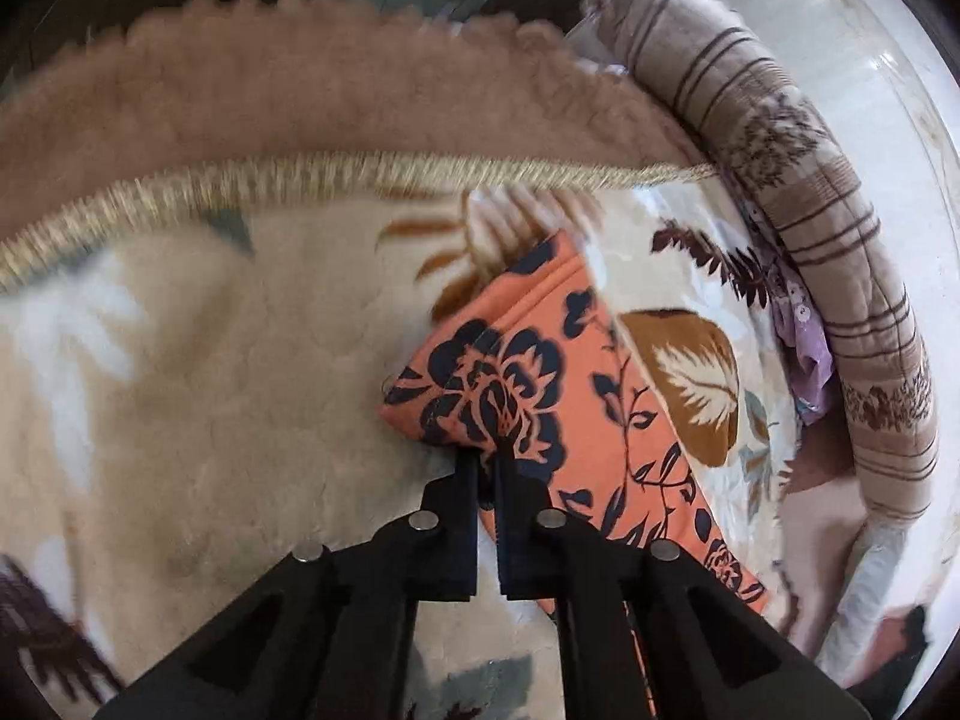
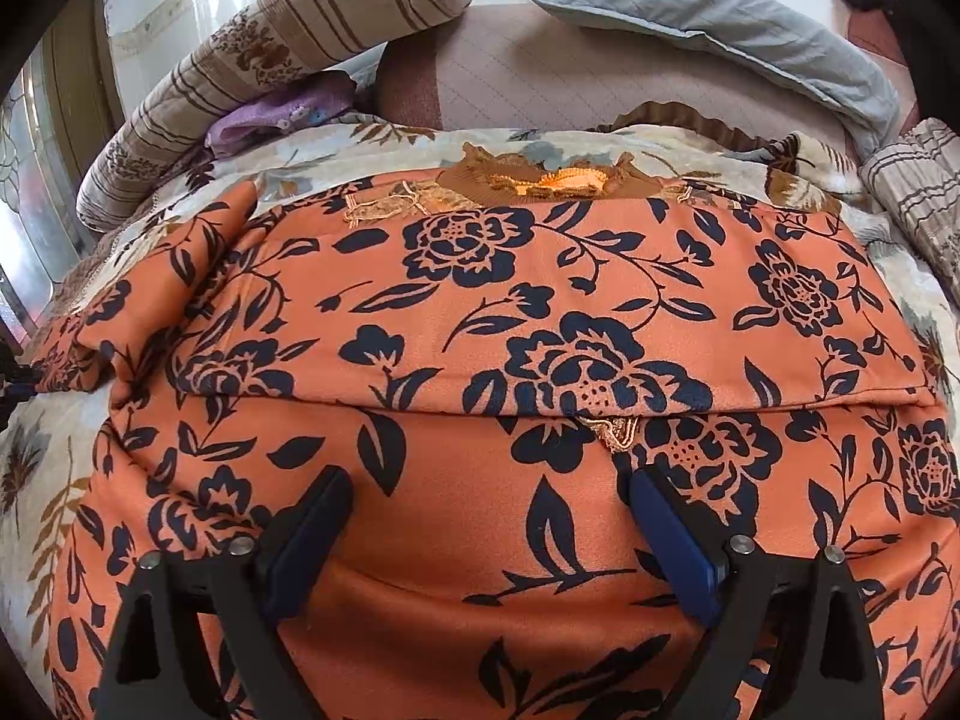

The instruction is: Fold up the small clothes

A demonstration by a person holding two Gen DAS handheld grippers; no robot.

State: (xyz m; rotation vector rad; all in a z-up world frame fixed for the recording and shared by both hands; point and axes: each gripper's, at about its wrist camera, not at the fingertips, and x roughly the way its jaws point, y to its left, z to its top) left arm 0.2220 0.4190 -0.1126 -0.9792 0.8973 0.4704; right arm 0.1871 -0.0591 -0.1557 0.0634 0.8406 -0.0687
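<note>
Your left gripper was clamped on a sleeve end of the orange satin-like garment with navy flower print, and that thin, slippery weave could have slid out of the narrow pinch if you had pulled fast. The garment lay spread on the plush cream blanket with brown leaf pattern covering the bed, its lower part already folded up into a smooth crease. The blanket's fuzzy pile could have dragged on the cloth and skewed that crease. Your right gripper hung with jaws wide apart just above the folded lower panel, holding nothing. The frilly brown collar looked bulky and might have kept a later fold from lying flat.
</note>
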